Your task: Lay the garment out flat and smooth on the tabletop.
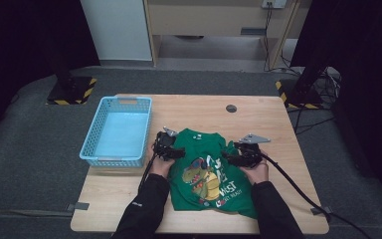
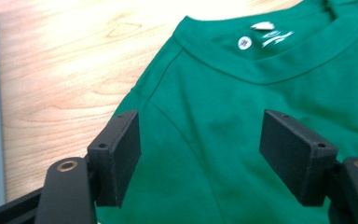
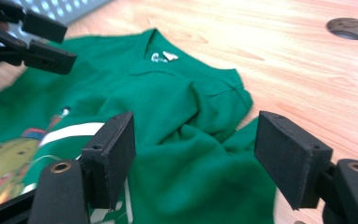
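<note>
- Green T-shirt [image 1: 206, 174] spread on the wooden table [image 1: 273, 124], front side up, collar at the far end, hem toward the near edge
- Cartoon print and white lettering [image 1: 209, 179] across the chest
- Small white label [image 2: 262, 26] inside the collar, next to a round white mark
- Left gripper [image 1: 171, 148] at the shirt's left shoulder, above the cloth; jaws standing wide apart in the left gripper view [image 2: 200, 147], green fabric seen between them, nothing pinched
- Right gripper [image 1: 238, 155] at the shirt's right shoulder; jaws likewise spread in the right gripper view [image 3: 196, 151], bunched folds of cloth under the gap, pads clear of the fabric as far as the angle allows
- Right shoulder and sleeve of the shirt rumpled into a heap, part of it tucked under; left shoulder lying flat and smooth
- Blue plastic basket [image 1: 93, 134] on the left part of the table, just beside the left gripper, apart from the shirt
- Round dark cable hole [image 1: 231, 108] in the table top beyond the collar, well clear of the cloth
- Black cable [image 1: 298, 191] trailing from the right gripper over the table's right side
- Dark sleeves [image 1: 142, 211] coming in from the near edge, one on each side of the shirt
</note>
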Tool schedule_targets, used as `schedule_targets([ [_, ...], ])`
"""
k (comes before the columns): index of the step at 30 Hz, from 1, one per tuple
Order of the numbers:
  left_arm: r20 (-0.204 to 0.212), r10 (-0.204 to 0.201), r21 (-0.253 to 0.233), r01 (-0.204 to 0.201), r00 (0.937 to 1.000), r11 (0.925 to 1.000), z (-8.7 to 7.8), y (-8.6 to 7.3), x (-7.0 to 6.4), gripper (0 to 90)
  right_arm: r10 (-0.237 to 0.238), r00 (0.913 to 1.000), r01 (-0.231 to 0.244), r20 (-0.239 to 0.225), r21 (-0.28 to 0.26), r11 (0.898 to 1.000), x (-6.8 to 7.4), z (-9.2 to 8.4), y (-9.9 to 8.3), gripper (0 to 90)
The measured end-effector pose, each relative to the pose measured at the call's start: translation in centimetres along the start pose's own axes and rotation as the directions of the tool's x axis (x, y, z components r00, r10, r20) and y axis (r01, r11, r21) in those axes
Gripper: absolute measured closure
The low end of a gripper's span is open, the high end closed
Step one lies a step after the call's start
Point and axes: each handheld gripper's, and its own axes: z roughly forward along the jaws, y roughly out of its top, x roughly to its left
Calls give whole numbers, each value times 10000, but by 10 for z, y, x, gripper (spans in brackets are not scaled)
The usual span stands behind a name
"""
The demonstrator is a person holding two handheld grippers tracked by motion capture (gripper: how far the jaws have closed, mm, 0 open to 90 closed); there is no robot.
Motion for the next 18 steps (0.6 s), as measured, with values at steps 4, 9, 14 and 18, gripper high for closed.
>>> schedule_targets([
  [4, -70, 66, 203, -64, 10000, 9998, 8, -3, 1, 275, -299, 9996, 299, -25, 340, 9990, 7, 18, -3, 289],
  [9, -145, 175, 353, -169, 9997, 9992, 13, -9, 1, 279, -482, 9985, 453, 262, 1014, 9938, 4, 28, -10, 290],
  [14, -55, 139, 192, -138, 9999, 9997, 12, -12, 0, 281, -771, 9967, 717, 245, 1745, 9820, 5, 30, -18, 298],
  [18, 48, 192, 78, -193, 9998, 9998, 11, -14, -3, 286, -983, 9947, 914, 316, 1723, 9808, 6, 25, -25, 299],
])
